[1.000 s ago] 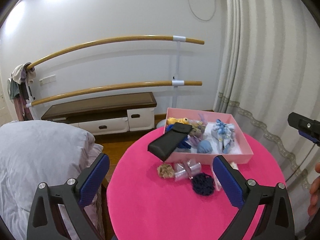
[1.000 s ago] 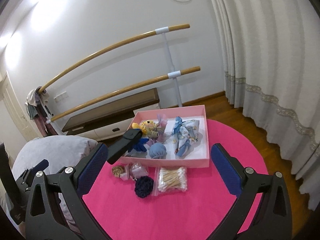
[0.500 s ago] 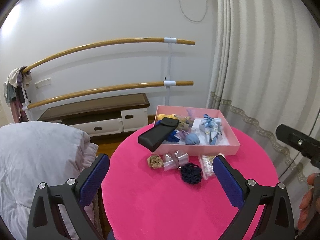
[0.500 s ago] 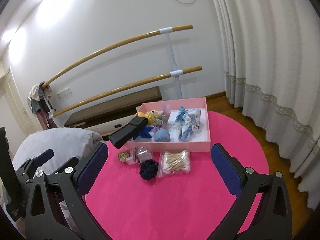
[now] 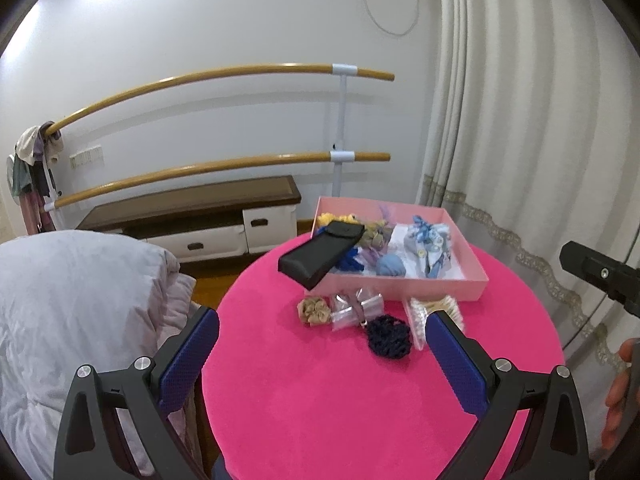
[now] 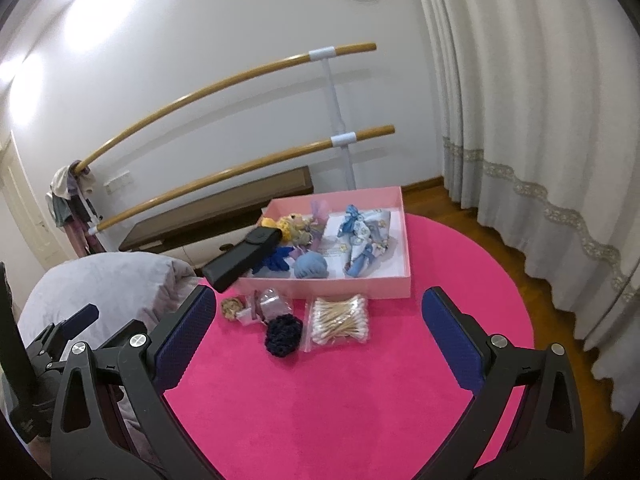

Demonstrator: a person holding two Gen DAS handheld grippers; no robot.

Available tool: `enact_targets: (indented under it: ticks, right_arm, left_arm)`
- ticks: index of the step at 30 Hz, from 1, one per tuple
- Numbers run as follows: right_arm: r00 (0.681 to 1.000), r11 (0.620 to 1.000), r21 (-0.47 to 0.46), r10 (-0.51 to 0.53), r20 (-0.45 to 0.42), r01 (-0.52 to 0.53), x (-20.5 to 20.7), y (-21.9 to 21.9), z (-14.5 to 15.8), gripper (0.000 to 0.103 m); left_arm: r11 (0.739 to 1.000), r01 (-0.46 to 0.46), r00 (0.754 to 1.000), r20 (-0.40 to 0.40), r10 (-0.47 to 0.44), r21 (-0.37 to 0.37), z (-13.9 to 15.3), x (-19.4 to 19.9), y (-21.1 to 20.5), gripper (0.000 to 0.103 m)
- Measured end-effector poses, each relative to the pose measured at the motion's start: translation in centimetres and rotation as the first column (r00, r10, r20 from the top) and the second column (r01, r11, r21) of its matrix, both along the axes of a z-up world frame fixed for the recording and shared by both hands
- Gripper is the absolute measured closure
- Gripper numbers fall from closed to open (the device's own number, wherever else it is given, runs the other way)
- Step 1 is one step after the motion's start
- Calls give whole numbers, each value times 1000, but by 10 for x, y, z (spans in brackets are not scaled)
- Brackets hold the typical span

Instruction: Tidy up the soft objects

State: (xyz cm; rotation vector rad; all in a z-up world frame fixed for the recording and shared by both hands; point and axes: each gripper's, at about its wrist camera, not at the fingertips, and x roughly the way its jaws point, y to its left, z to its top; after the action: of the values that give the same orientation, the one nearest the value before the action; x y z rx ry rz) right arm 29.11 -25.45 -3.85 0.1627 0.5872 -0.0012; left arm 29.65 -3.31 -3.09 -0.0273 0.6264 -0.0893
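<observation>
Both claws released, nothing in either: left gripper (image 5: pixel 322 354) and right gripper (image 6: pixel 318 338) hover well back over the near side of the pink table (image 6: pixel 340 408), I'd guess for an overview before picking. Pink box (image 6: pixel 402 280) sits at the far side, already holding several soft pieces. Black case (image 6: pixel 240 260) lies tilted across its left rim, overhanging. Left outside, just in front of the box: tan scrunchie (image 5: pixel 314 310), clear packet (image 5: pixel 354 308), navy scrunchie (image 6: pixel 283 336), cotton swab bag (image 6: pixel 340 320). Navy one looks nearest, likely first grab.
</observation>
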Motion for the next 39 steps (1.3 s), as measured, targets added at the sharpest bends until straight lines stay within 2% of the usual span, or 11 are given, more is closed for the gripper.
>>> enact_targets:
  ticks: [8, 18, 24, 29, 35, 39]
  right_arm:
    - [996, 1000, -7, -16, -93, 15, 24, -9, -35, 0]
    - [975, 1000, -11, -24, -223, 22, 62, -18, -87, 0]
    - [962, 1000, -12, -29, -272, 26, 85, -23, -107, 0]
    - [952, 1000, -18, -19, -306, 14, 107, -20, -122, 0]
    - [940, 1000, -17, -11, -342, 6, 133, -16, -141, 0]
    - [931, 999, -44, -16, -365, 0, 149, -13, -155, 1]
  left_arm:
    - [1000, 2, 997, -82, -2, -1, -31, 30, -2, 1]
    - [999, -42, 982, -182, 42, 2, -84, 99, 7, 2]
    - [996, -86, 974, -211, 85, 7, -112, 145, 18, 3]
    - [996, -87, 971, -224, 89, 17, -133, 181, 16, 5]
    - [996, -88, 957, -278, 86, 6, -167, 223, 12, 15]
    - [997, -71, 959, -277, 65, -12, -174, 240, 9, 29]
